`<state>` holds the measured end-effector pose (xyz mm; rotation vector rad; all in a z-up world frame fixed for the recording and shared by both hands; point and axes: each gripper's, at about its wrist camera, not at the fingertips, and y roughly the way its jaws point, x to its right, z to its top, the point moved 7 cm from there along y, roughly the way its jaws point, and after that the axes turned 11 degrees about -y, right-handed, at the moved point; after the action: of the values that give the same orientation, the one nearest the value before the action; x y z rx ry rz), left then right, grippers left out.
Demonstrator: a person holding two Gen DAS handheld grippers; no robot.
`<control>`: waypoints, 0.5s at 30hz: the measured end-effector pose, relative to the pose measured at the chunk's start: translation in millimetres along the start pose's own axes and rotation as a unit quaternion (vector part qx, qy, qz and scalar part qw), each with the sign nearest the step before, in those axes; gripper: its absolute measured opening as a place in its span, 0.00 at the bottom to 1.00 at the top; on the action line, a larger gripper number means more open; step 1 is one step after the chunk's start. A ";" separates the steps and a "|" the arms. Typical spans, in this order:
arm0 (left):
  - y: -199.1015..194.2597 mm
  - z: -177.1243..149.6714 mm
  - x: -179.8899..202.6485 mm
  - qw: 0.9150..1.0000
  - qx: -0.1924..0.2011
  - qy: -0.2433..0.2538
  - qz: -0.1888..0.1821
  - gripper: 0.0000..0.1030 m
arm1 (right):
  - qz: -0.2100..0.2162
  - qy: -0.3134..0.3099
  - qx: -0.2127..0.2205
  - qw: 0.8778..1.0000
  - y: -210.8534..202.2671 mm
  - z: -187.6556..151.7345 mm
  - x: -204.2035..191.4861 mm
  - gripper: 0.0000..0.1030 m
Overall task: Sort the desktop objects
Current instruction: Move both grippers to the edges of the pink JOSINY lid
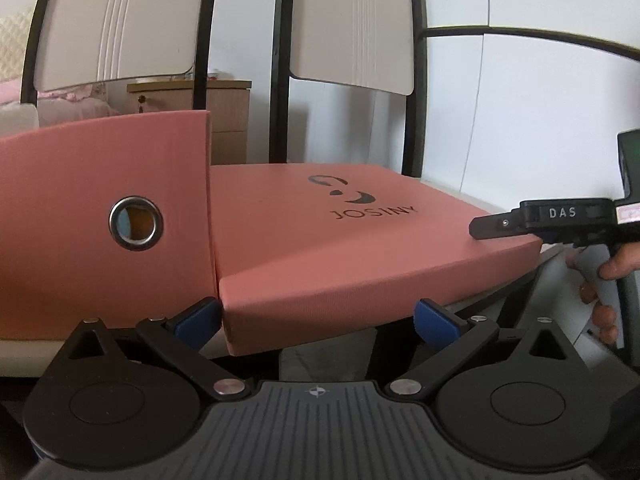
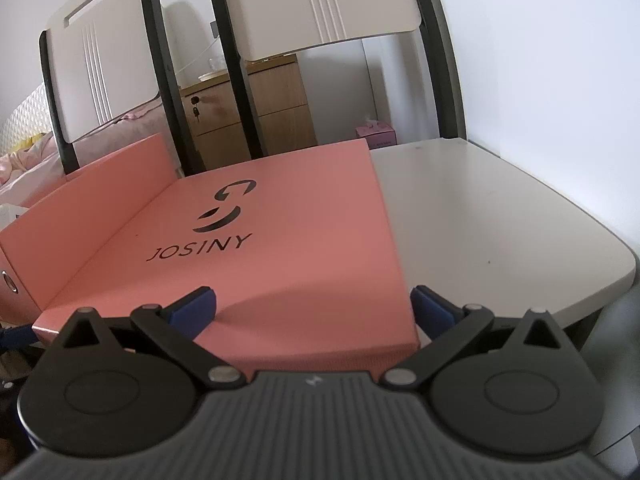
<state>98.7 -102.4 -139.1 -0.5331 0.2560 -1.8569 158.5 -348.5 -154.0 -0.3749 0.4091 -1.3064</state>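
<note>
Nearest to me, the left gripper (image 1: 318, 316) hangs with its blue-padded tongs spread wide and empty, straddling the near corner of the pink JOSINY box lid (image 1: 360, 232), which lies flat on the pale table (image 2: 500, 220). The right gripper (image 2: 312, 306), held level by a hand (image 1: 616, 268) on its grey handle, is equally wide and empty, with one tong over the lid's top and the other just off its right edge. The lid looks like light, stiff cardboard with a smooth face, likely slippery; its thin side wall seems the best place to pinch. Beyond it stands the taller pink shoebox (image 1: 100, 216) with a metal eyelet (image 1: 136, 223), touching the lid's left side.
</note>
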 end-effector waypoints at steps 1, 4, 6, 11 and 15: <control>-0.4 -0.4 0.4 1.000 0.000 0.003 0.001 1.00 | 0.002 -0.002 0.000 1.000 -0.5 -0.4 0.1 1.00; -1.8 0.1 1.3 1.000 -0.001 0.002 -0.003 1.00 | 0.008 -0.007 -0.001 1.000 -3.5 -1.3 0.1 1.00; -3.5 -0.5 2.0 1.000 -0.002 0.001 -0.006 1.00 | 0.010 -0.009 -0.002 1.000 -6.3 -2.5 -0.3 1.00; -11.8 -4.6 4.6 1.000 -0.003 0.006 -0.012 1.00 | 0.015 -0.007 -0.011 1.000 -14.6 -4.1 -0.9 1.00; -20.9 -8.4 6.1 1.000 -0.005 0.009 -0.017 1.00 | 0.018 -0.004 -0.018 1.000 -25.4 -7.3 -4.7 1.00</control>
<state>75.6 -101.5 -136.1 -0.5302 0.2695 -1.8951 132.5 -349.8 -147.6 -0.4004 0.4319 -1.2628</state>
